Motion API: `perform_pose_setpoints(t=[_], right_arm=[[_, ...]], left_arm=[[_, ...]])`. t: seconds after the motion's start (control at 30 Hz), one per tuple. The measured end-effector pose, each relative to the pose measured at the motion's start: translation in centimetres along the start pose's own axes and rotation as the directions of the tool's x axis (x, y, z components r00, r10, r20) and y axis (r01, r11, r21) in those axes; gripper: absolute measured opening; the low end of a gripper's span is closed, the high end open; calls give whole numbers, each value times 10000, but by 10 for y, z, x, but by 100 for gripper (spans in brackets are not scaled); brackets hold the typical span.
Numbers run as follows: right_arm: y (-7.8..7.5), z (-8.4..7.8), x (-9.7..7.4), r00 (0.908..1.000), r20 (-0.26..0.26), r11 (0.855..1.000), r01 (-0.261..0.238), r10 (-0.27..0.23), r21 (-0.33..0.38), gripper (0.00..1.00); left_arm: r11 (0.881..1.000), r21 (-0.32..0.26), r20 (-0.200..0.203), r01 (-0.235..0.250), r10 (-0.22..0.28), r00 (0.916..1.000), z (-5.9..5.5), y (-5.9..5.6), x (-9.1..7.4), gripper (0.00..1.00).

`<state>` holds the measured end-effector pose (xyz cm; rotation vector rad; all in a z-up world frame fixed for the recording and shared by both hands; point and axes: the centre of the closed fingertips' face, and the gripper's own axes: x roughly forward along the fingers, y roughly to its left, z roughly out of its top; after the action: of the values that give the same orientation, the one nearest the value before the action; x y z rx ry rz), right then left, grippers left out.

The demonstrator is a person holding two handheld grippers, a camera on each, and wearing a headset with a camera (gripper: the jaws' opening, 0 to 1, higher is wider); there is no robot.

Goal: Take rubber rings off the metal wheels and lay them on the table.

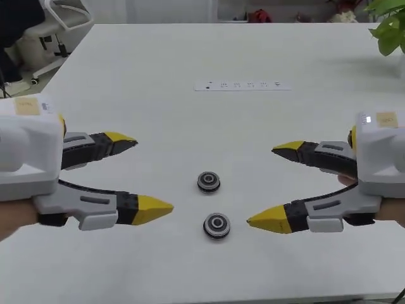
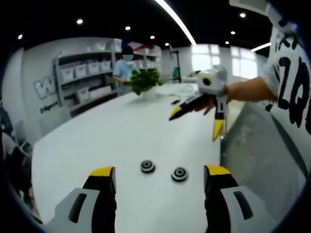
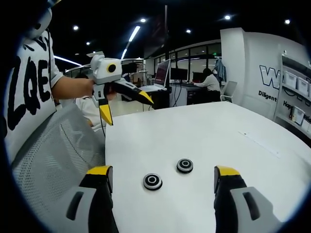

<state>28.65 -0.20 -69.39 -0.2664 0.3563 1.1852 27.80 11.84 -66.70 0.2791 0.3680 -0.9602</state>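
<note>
near wheel (image 1: 217,225), far wheel (image 1: 209,182) | between left gripper (image 1: 154,175) and right gripper (image 1: 261,185) | fingers (image 1: 149,209) wide apart, empty

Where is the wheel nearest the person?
In the head view, the nearer wheel lies on the table just below the farther wheel, between the left tongs and right tongs.

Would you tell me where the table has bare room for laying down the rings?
The widest bare patch lies between the far wheel and the socket strip. The table is also bare beside that strip on both sides. It is crowded in the middle, where the near wheel and far wheel sit between the left claw and right claw.
</note>
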Motion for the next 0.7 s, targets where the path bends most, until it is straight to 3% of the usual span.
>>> perform_pose_setpoints(t=[0.3, 0.7], right_arm=[[-1, -8, 6, 9997, -134, 9998, -197, 197, -27, 80], [-3, -23, 18, 9981, -504, 9991, -361, 349, -233, 75]], left_arm=[[9998, -114, -90, 146, -147, 9999, -4, 4, 8, 74], [9988, 148, -569, 465, -456, 9973, -19, 3, 22, 73]])
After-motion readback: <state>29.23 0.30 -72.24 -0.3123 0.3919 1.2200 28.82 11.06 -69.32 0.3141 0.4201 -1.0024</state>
